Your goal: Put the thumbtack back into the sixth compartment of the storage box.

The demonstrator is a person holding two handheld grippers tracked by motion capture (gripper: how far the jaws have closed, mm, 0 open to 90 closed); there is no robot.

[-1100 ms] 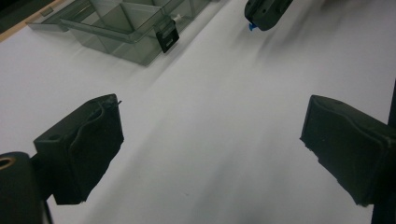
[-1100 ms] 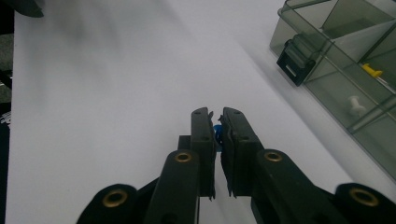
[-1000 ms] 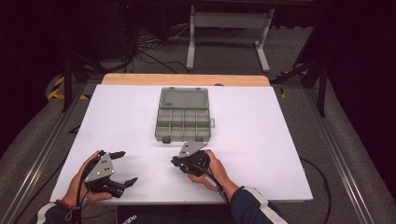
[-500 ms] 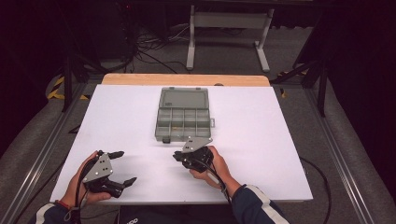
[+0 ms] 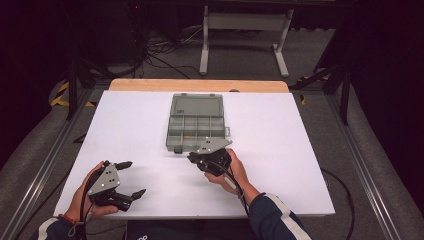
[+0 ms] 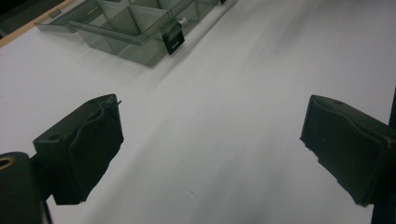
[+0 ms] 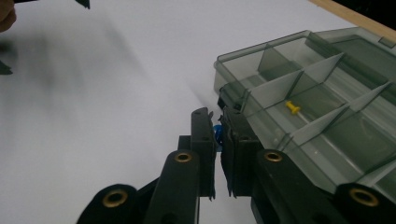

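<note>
While my left gripper (image 5: 127,177) waits spread apart, well short of the one organizer box (image 5: 196,124), my right gripper (image 7: 217,128) pinches one blue pin (image 7: 217,132) beside its corner; its view reveals one yellow pin (image 7: 293,107) inside.

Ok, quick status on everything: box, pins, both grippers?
Organizer box: lid open, lying flat on the table.
Yellow pin: lying in a compartment.
Blue pin: pinched between the jaws, beside the box's front edge.
Right gripper: shut on blue pin.
Left gripper: open, holding nothing.
</note>
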